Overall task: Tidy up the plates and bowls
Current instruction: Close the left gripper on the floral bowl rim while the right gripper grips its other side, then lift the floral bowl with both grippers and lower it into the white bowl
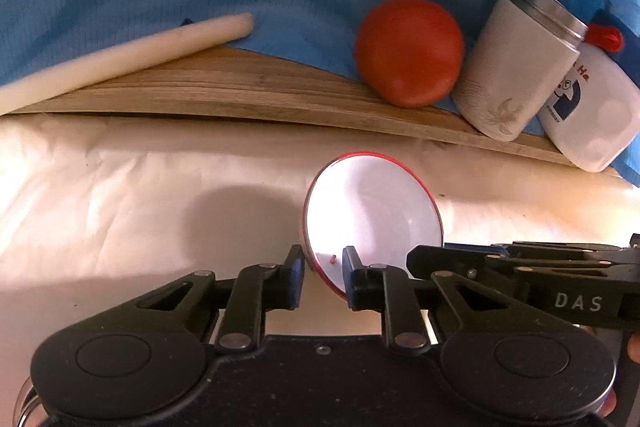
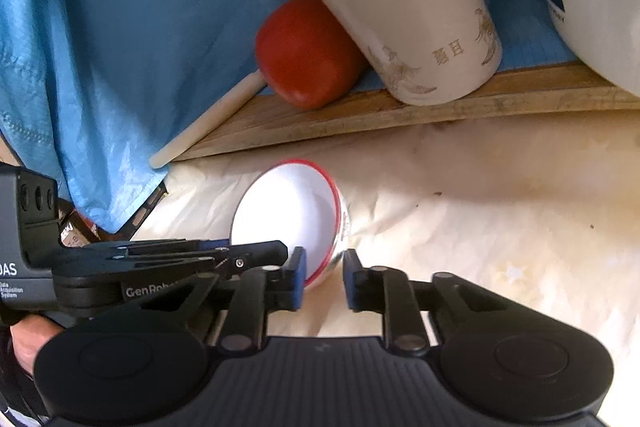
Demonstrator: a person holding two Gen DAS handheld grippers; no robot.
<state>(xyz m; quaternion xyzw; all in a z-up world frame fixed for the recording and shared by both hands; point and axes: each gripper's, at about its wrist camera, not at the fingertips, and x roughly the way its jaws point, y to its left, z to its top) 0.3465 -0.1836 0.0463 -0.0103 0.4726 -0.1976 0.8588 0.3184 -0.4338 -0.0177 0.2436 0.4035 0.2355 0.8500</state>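
Two grippers of mine meet on one small bowl (image 1: 372, 211), white inside with a red rim, tipped up on the cream cloth (image 1: 120, 195) directly ahead of both sets of fingers. My left gripper (image 1: 322, 273) has its jaws narrowed around the near rim, one blue pad outside the wall and one inside the mouth; the pads look pressed on the rim, so I judge it clamped there. My right gripper (image 2: 324, 277) comes in from the other side and straddles the opposite edge in the same way, jaws drawn close, and I read it as pinching the wall, though the outer pad's contact is hard to confirm. Neither hand is plainly nearer; both sit at the rim.

The bowl's base and whatever it rests on are hidden behind its own tilted mouth. Beyond lies a wooden board (image 1: 240, 95), with a pale rod (image 1: 120, 55), a red round thing (image 1: 408, 51), a cream tumbler (image 1: 516, 67) and a white bottle (image 1: 592, 115) partly cut off at the frame edge. No plates show anywhere.
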